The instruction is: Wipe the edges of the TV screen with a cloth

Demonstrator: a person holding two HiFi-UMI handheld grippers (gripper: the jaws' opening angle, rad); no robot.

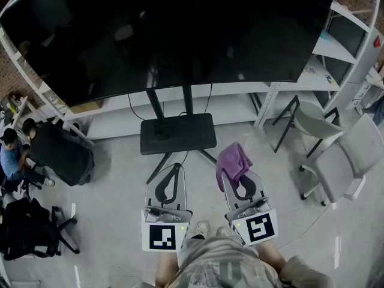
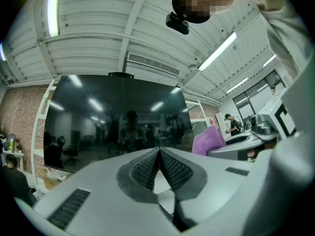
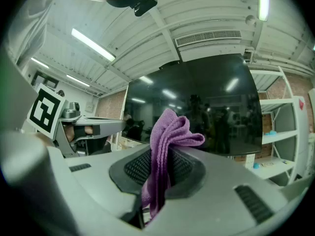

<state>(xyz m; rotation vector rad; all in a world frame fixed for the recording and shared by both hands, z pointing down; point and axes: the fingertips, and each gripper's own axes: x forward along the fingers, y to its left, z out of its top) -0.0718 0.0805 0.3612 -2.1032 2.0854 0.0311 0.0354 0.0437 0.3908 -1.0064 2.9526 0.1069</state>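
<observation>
A large dark TV screen (image 1: 174, 35) stands on a black floor stand (image 1: 177, 133) ahead of me. It also fills the middle of the left gripper view as the TV screen (image 2: 113, 117) and of the right gripper view as the TV screen (image 3: 206, 102). My right gripper (image 1: 235, 171) is shut on a purple cloth (image 1: 233, 162), which bunches up above the jaws as the cloth (image 3: 167, 141). My left gripper (image 1: 171, 174) is shut with nothing in it, its pads (image 2: 147, 168) pressed together. Both grippers hang low, well short of the screen.
White shelving (image 1: 354, 35) stands at the right. Two grey chairs (image 1: 342, 158) sit on the floor at right. A black office chair (image 1: 60, 152) and a seated person (image 1: 12, 152) are at left. Another black chair (image 1: 27, 227) is at the lower left.
</observation>
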